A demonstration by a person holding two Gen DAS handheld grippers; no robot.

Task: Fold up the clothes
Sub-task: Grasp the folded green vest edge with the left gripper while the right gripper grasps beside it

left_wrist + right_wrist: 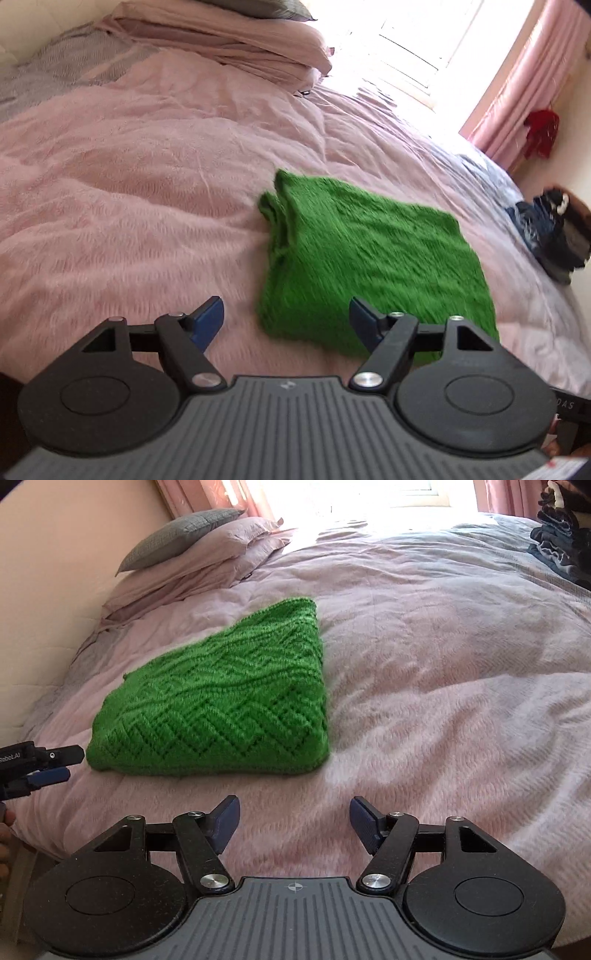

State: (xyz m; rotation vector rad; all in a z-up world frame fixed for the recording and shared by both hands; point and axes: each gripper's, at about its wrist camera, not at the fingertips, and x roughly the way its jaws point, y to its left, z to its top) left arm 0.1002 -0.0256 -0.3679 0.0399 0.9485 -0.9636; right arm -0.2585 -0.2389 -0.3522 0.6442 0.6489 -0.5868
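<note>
A green knitted garment (229,698) lies folded into a flat rectangle on the pink bedspread (443,686). The left wrist view shows the same green garment (369,258) just ahead and to the right of my left gripper (286,325), which is open and holds nothing. My right gripper (293,823) is open too and hangs empty over bare bedspread, a short way in front of the garment's near edge. In the right wrist view the left gripper (55,766) pokes in from the left edge, close to the garment's near left corner.
Pink and grey pillows (192,550) are stacked at the head of the bed. A pile of dark folded clothes (561,535) sits at the far right edge of the bed. Pink curtains (524,81) hang by a bright window, with a red item (541,133) beside them.
</note>
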